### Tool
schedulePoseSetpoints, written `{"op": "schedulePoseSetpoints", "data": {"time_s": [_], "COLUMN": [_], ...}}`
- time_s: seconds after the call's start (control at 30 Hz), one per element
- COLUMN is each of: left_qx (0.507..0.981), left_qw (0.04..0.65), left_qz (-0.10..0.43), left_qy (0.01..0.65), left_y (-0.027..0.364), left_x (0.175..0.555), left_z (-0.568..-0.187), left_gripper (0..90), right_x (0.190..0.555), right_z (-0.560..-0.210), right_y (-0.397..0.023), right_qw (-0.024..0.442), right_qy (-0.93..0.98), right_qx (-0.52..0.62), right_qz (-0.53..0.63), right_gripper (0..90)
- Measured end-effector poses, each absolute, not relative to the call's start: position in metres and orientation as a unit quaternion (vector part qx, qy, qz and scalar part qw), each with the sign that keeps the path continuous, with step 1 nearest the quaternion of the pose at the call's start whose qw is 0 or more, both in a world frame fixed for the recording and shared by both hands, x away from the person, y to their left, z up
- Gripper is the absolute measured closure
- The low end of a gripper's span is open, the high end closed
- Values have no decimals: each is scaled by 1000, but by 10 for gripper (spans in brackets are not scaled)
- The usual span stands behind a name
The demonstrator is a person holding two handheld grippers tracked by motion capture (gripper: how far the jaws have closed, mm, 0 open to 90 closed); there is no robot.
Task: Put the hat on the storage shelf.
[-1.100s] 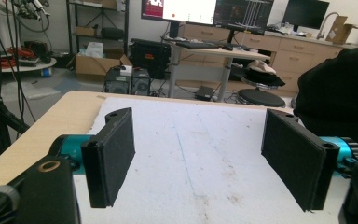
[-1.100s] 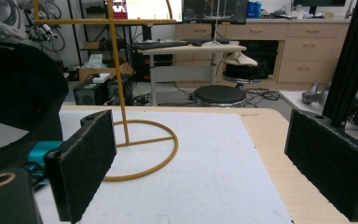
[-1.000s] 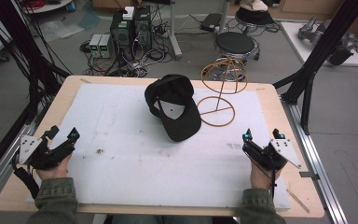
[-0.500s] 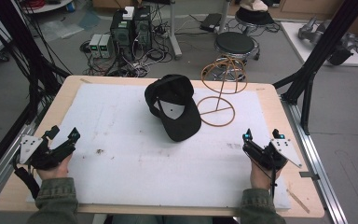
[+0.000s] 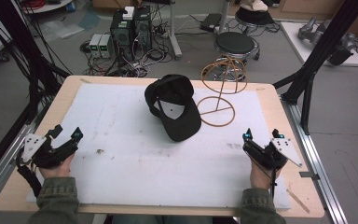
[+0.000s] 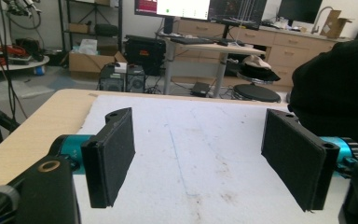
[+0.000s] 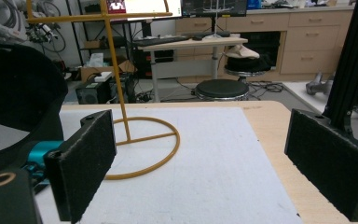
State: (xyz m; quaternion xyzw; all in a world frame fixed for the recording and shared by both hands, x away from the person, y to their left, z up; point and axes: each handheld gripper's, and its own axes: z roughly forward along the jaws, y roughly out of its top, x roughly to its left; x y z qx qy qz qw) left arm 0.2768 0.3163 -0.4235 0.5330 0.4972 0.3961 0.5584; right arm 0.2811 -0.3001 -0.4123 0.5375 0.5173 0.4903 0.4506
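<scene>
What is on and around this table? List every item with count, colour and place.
Cap: one, black, lying underside up on the white mat, middle far part.
Wire hat stand: one, golden, upright just to the right of the cap.
Mat: one, white with small dark marks, covering most of the table.
Table: one, pale wood, edges showing around the mat.
Stool: one, black round seat, on the floor beyond the table.
Computer boxes: two, dark, on the floor beyond the table among cables.
Left gripper: one, black, jaws open, near left edge of the mat.
Right gripper: one, black, jaws open, near right edge.
</scene>
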Motion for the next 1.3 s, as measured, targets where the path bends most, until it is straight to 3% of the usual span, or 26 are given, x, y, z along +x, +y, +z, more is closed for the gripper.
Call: {"op": "schedulePoseSetpoints", "data": {"time_s": [0.53, 1.3], "left_qx": [549, 585], "left_qw": [576, 599], "left_qz": [382, 346], "left_qy": [471, 424], "left_y": [296, 235], "left_x": [287, 347], "left_z": [-408, -365], "left_gripper": [259, 265], "right_x": [284, 286], "right_z": [-415, -415], "right_y": [-295, -293], "right_qw": [438, 434], "right_qy": [529, 540], "right_qx": [536, 526], "right_qz": [491, 493], "right_gripper": [78, 77]}}
